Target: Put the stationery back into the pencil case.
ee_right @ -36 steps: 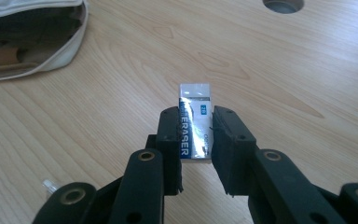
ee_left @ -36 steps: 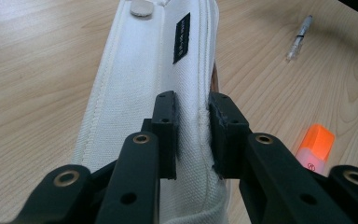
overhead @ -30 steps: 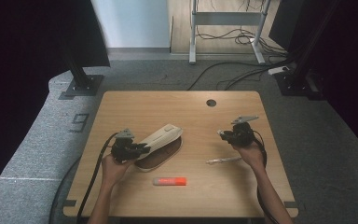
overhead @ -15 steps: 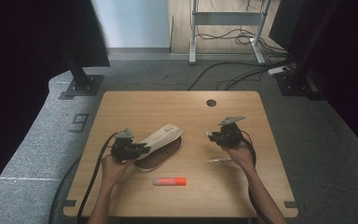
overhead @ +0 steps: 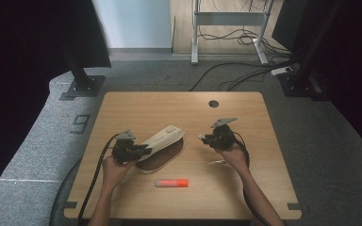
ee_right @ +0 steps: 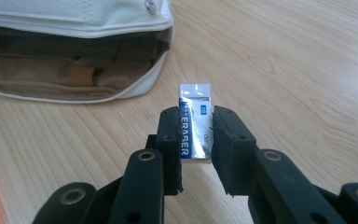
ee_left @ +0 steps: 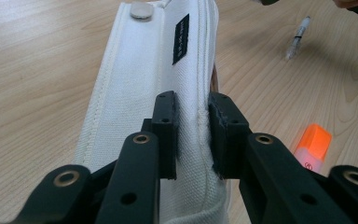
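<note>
A cream fabric pencil pouch (overhead: 162,141) lies open near the table's middle and shows a brown inside (ee_right: 65,70). My left gripper (overhead: 141,149) is shut on the upper flap of the pouch (ee_left: 149,70), with its pads pinching the seam at the gripper's tips (ee_left: 192,105). My right gripper (overhead: 202,138) is to the right of the pouch mouth. In its own view the right gripper (ee_right: 195,119) is shut on a white and blue eraser (ee_right: 195,126), which stands upright between the pads a little above the wood.
An orange highlighter (overhead: 171,182) lies in front of the pouch, and a clear pen (overhead: 215,163) rests beside my right hand. The wooden table (overhead: 122,108) has a round cable hole (overhead: 213,103) at the back. Cables trail off both grippers towards the person.
My right gripper has carried the eraser leftward toward the open pouch, leaving the pen behind on the table. The left gripper has kept its hold in place.
</note>
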Tool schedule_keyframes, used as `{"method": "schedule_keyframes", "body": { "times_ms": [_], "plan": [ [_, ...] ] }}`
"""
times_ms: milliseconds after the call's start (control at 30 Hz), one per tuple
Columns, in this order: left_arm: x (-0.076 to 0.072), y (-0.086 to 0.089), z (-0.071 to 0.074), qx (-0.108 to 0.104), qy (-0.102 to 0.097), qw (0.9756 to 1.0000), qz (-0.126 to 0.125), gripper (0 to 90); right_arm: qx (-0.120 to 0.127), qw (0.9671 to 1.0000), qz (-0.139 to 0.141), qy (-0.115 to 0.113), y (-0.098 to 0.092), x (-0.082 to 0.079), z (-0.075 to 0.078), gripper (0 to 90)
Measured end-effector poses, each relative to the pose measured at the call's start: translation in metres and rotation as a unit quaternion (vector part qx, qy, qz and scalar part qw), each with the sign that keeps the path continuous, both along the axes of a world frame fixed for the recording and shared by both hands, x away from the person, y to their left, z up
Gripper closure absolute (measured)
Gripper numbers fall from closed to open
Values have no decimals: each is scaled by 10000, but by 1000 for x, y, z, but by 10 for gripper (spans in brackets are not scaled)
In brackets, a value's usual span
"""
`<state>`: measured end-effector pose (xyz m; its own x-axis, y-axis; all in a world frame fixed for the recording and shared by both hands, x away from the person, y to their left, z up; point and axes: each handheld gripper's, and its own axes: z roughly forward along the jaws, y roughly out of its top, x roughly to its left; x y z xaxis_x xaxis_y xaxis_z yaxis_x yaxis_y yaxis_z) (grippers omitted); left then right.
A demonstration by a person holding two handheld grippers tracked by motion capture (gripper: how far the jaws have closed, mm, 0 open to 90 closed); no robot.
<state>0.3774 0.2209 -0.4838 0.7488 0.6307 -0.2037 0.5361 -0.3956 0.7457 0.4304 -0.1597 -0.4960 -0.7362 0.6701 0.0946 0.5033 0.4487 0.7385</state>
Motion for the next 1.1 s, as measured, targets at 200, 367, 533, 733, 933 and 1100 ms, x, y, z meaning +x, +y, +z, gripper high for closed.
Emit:
{"method": "schedule_keyframes", "body": {
  "times_ms": [200,367,533,733,933,1100],
  "plan": [
    [0,0,0,-3,-9,10000,1,735,-9,9999,102,21,13,1,-2,713],
    [0,0,0,-5,-11,10000,-3,736,-12,9998,189,15,22,1,-4,713],
    [0,0,1,-2,-18,10000,1,736,-19,9996,283,27,33,1,-5,713],
    [0,0,1,-11,-21,10000,-7,737,-26,9994,345,28,43,2,-7,713],
    [0,1,1,-14,-29,10000,-1,738,-66,9990,447,33,55,3,-10,712],
    [-1,1,2,-26,-39,10000,1,740,-108,9986,508,46,66,4,-12,713]
  ]
}}
